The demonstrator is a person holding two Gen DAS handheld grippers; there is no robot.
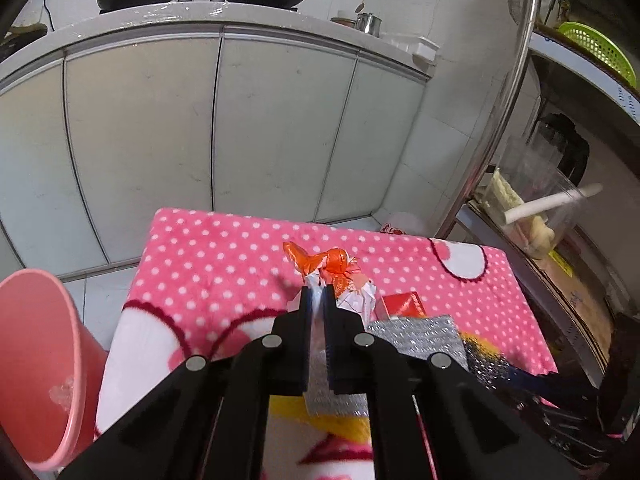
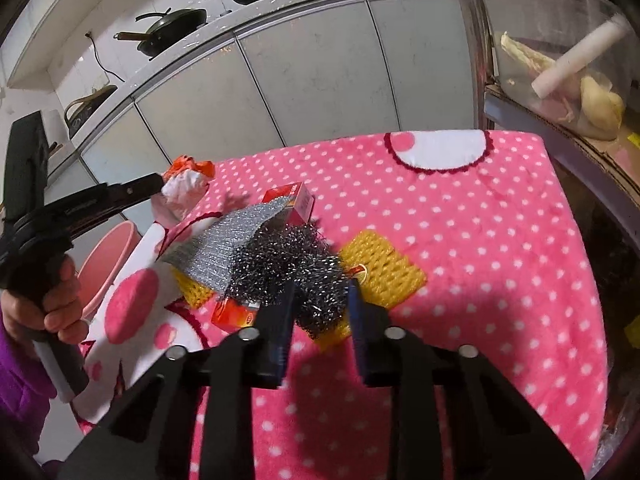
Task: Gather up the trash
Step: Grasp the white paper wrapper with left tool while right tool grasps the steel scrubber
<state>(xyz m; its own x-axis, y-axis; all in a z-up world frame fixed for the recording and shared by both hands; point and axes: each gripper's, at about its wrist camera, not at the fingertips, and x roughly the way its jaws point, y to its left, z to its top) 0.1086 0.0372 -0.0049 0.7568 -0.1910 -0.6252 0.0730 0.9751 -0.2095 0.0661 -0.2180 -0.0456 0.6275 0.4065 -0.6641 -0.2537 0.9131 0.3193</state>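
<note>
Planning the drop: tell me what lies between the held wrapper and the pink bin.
In the left wrist view, only polka-dot cloth and its edge separate the crumpled wrapper, clamped by the left gripper, from the pink bin.

A crumpled orange-and-white wrapper (image 1: 340, 280) is clamped between the nearly closed fingers of the left gripper (image 1: 318, 294) above a pink polka-dot cloth (image 1: 224, 256), a pink bin (image 1: 36, 360) being seen at near left.

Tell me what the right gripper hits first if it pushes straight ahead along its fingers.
Most likely the steel wool scourer: it sits right at the tips of the open right gripper, partly between them. Beyond it lie a yellow mesh pad and the pink polka-dot cloth. Depth is uncertain.
</note>
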